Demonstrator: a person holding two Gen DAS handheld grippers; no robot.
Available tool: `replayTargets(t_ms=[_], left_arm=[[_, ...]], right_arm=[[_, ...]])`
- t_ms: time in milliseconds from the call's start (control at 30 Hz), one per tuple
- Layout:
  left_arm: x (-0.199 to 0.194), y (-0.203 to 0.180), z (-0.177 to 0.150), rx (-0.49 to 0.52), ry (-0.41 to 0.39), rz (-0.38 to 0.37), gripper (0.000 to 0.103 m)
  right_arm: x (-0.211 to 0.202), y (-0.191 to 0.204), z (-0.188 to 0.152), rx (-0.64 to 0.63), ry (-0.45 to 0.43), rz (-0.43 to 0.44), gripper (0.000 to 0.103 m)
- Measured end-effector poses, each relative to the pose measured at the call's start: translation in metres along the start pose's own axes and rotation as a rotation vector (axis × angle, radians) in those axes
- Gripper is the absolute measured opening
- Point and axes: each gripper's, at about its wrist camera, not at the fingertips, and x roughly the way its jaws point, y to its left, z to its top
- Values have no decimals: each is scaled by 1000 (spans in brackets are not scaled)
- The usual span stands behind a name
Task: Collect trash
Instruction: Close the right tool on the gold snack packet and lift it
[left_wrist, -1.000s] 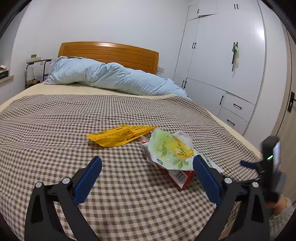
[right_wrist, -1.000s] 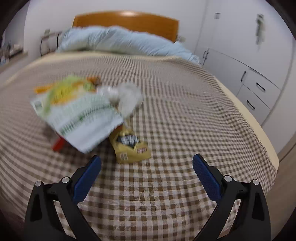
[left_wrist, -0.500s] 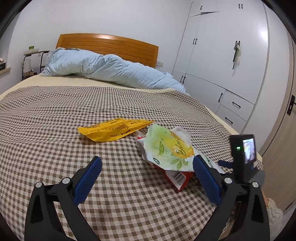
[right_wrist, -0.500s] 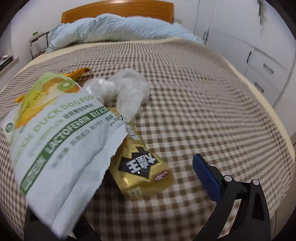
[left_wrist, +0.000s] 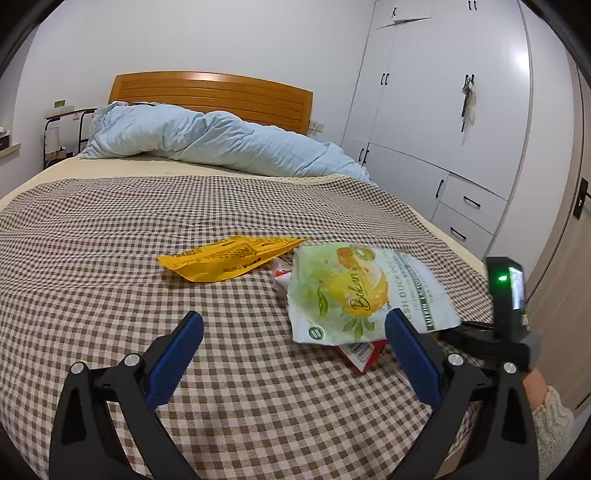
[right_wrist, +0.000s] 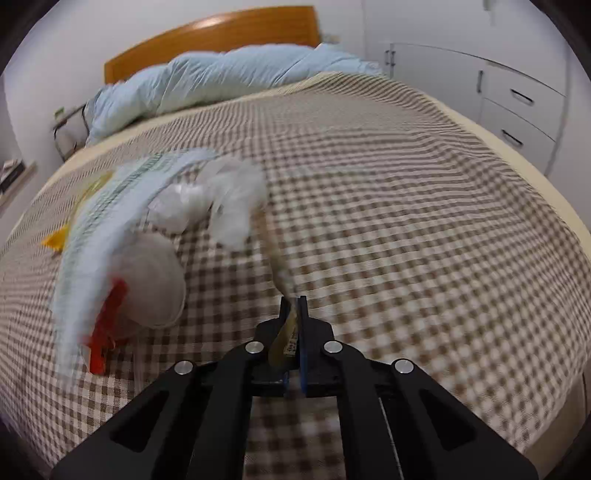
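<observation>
Trash lies on the checked bedspread (left_wrist: 92, 258). A yellow wrapper (left_wrist: 229, 258) lies in the middle. A white and green pet-food bag (left_wrist: 362, 291) covers a red packet (left_wrist: 364, 354). My left gripper (left_wrist: 291, 343) is open and empty, just in front of these. My right gripper (right_wrist: 293, 306) is shut on the edge of a gold snack pouch (right_wrist: 284, 336), seen edge-on and blurred. To its left lie the white and green bag (right_wrist: 96, 229), the red packet (right_wrist: 107, 325) and a crumpled clear plastic bag (right_wrist: 221, 199). The right gripper's body (left_wrist: 506, 314) shows at the bed's right edge.
A rolled light-blue duvet (left_wrist: 207, 140) lies before the wooden headboard (left_wrist: 210, 92). White wardrobes and drawers (left_wrist: 454, 147) stand along the right. A small shelf (left_wrist: 62, 133) stands at the far left. The bed's right edge (right_wrist: 546, 192) is near.
My right gripper has closed on the gold pouch, which now stands edge-on between its fingers. The white and green bag has shifted and flattened. The left gripper has moved slightly forward.
</observation>
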Motion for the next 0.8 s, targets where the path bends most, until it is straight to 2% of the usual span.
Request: replayTargets(t_ms=[267,533,800], left_arm=[[2,-3,-3,13,11,10,96],[8,-11,-8,44,32,21,96],[8,-5,-8,80,43,64,96]], right_arm=[[-43,-16,2,32,-133,-21,2],[-79,-14,7,49,-264,-39,2],[-83,-25,5,79,-278,-22,2]])
